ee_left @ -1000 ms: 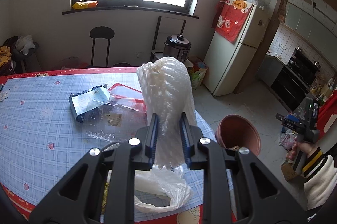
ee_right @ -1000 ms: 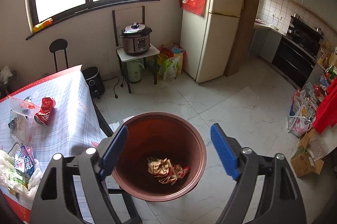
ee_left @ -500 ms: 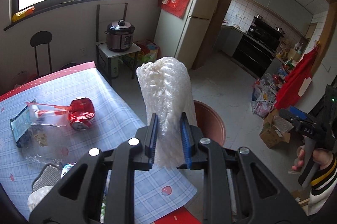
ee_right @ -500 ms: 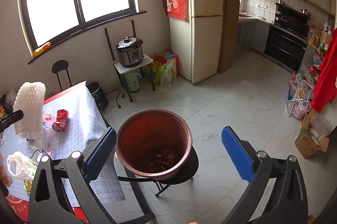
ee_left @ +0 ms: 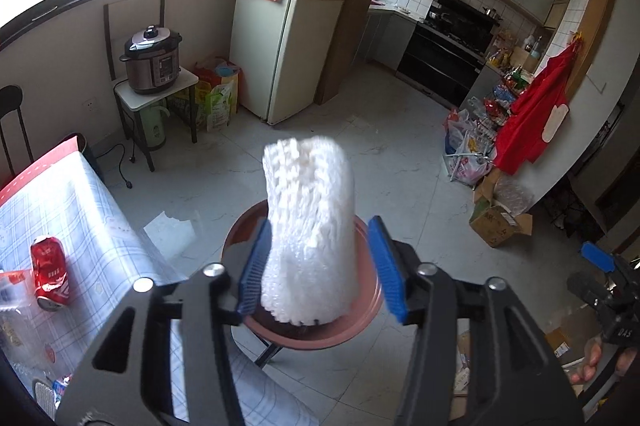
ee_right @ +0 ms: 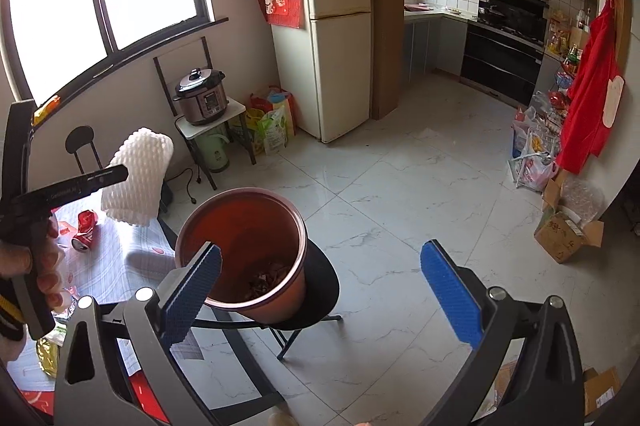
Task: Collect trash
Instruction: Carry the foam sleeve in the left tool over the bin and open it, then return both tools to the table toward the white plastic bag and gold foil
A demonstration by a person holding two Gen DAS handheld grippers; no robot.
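Observation:
My left gripper (ee_left: 320, 266) has opened; the white foam fruit net (ee_left: 310, 234) stands between its blue pads, touching the left pad (ee_left: 254, 266) and apart from the right one, above the brown trash bin (ee_left: 360, 318). In the right wrist view the foam net (ee_right: 138, 182) sits left of the bin (ee_right: 240, 242), over the table edge. The bin stands on a black stool and holds some scraps. My right gripper (ee_right: 316, 290) is open and empty, near the bin. A crushed red can (ee_left: 50, 272) lies on the checked tablecloth (ee_left: 80, 210).
A pressure cooker (ee_right: 202, 98) on a small stand, bags and a fridge (ee_right: 332, 34) line the far wall. Cardboard boxes (ee_right: 568, 230) and bags sit at the right. More wrappers lie on the table's near left (ee_right: 52, 346). White tiled floor (ee_right: 400, 194) surrounds the bin.
My left gripper swung right from over the table to above the bin and its jaws opened around the foam net. My right gripper pulled back from the bin.

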